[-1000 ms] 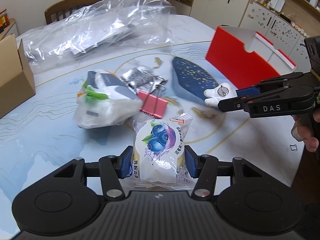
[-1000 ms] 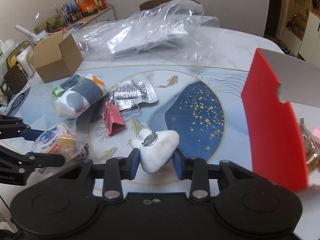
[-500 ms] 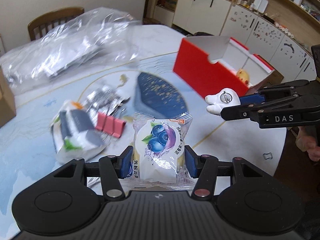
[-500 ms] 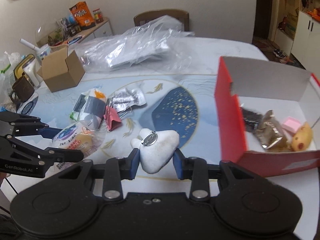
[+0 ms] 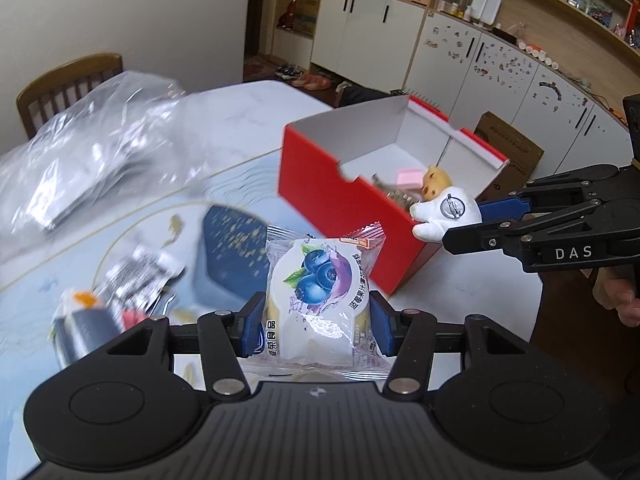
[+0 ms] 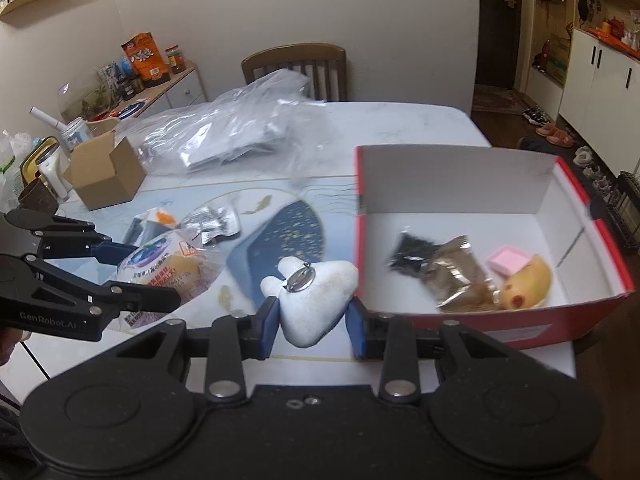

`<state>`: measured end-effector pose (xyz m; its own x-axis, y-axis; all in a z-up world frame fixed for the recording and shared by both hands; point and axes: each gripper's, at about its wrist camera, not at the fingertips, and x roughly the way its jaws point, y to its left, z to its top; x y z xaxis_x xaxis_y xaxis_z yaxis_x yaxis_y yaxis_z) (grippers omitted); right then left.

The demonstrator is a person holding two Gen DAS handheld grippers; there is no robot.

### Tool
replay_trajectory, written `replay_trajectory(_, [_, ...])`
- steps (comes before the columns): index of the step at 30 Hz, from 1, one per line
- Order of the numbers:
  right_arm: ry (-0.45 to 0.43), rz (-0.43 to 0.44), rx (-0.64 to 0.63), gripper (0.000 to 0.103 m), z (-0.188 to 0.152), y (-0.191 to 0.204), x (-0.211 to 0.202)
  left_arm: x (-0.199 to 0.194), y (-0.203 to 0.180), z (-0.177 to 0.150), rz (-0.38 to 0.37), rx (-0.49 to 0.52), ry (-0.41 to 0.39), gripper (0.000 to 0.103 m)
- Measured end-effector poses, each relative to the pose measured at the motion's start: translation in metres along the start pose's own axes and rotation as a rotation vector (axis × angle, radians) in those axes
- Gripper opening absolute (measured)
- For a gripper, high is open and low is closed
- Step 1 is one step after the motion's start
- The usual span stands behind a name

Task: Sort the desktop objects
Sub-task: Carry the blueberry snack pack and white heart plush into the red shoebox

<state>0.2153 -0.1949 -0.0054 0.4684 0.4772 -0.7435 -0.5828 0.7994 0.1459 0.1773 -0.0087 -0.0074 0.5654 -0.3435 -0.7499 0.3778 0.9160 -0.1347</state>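
Observation:
My left gripper [image 5: 316,326] is shut on a blueberry snack packet [image 5: 320,296], held above the table; from the right wrist view the packet [image 6: 168,264] shows at the left. My right gripper [image 6: 314,326] is shut on a white plush badge [image 6: 314,294] with a round metal pin, just left of the red box [image 6: 560,320]. In the left wrist view the badge [image 5: 448,216] hangs at the near corner of the red box [image 5: 332,208]. Inside the box lie a dark wrapper, a gold packet [image 6: 460,276], a pink block [image 6: 508,260] and a yellow toy [image 6: 528,284].
On the patterned table [image 6: 400,128] lie a large clear plastic bag [image 6: 236,136], a brown carton [image 6: 104,176], a silver sachet [image 6: 212,222] and a wrapped grey-white item [image 5: 80,328]. A wooden chair [image 6: 296,64] stands behind. A person's fingers [image 5: 624,304] hold the right gripper.
Both grippers have risen and swung right towards the red box, each keeping its item. The box's inside now shows, and the badge has come up to its near corner.

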Motion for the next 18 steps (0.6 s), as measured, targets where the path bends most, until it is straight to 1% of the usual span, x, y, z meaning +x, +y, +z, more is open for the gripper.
replay_trajectory(8, [-0.014, -0.007, -0.001, 0.035, 0.008, -0.043, -0.008, 0.025, -0.032, 0.032, -0.005, 0.030, -0.014, 0.052])
replay_trajectory(18, [-0.013, -0.025, -0.001, 0.035, 0.016, -0.099, -0.006, 0.059, -0.072, 0.069, 0.007, 0.079, -0.016, 0.053])
